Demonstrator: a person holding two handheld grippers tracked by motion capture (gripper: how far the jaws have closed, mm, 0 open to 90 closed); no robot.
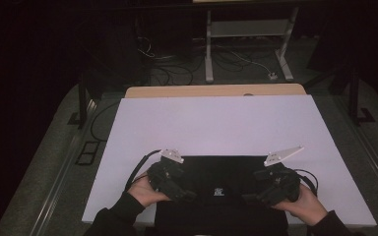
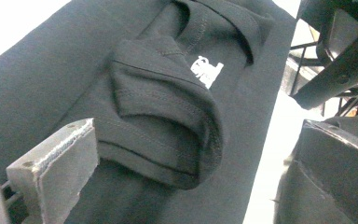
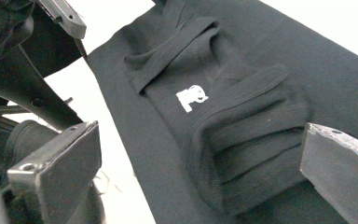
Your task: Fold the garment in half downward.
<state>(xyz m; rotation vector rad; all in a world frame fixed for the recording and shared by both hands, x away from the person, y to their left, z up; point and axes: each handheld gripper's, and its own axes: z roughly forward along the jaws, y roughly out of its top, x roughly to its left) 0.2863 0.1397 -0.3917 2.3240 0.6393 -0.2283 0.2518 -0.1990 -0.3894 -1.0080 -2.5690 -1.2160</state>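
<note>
A black garment point(image 1: 220, 177) lies flat at the near edge of the white board point(image 1: 216, 123), a small white logo point(image 1: 219, 191) at its middle. My left gripper point(image 1: 189, 195) rests on its left part and my right gripper point(image 1: 248, 198) on its right part, tips pointing inward at each other. In the left gripper view, the open left gripper point(image 2: 196, 140) straddles a bunched sleeve cuff point(image 2: 168, 121) beside the logo point(image 2: 207, 71). The right gripper point(image 3: 200, 140) stands open around another ribbed cuff point(image 3: 256, 135) near the logo point(image 3: 191, 98). Neither pair of jaws presses the cloth.
A wooden table edge point(image 1: 216, 90) shows behind the board. Beyond it stand a white metal frame point(image 1: 248, 44) and cables on a dark floor. Bare board stretches ahead and to both sides of the garment.
</note>
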